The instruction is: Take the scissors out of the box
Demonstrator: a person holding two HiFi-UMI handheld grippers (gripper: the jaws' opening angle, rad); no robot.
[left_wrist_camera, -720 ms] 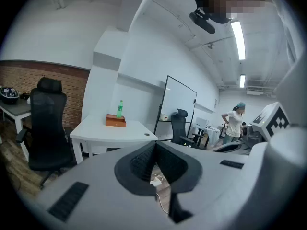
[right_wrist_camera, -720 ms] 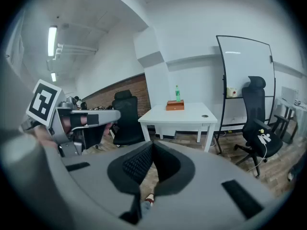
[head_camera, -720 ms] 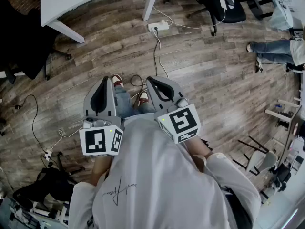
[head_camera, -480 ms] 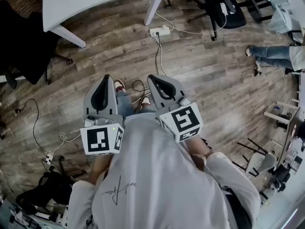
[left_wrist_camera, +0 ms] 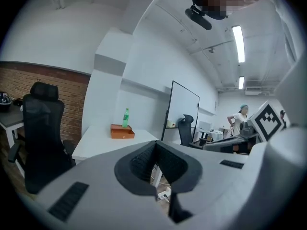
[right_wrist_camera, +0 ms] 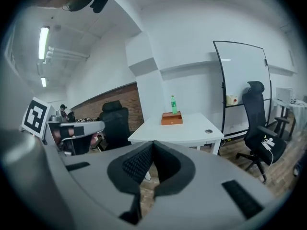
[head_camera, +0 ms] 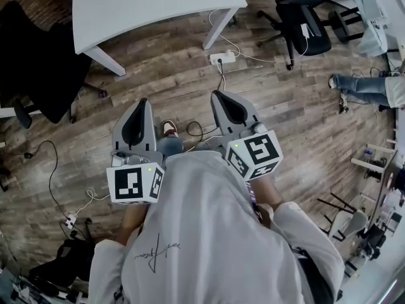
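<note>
left tool [head_camera: 140,104] and right tool [head_camera: 222,96] closed, empty, side by side

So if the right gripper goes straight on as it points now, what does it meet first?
Probably the white table, near its front edge. Nothing nearer shows, though the floor may come first.
</note>
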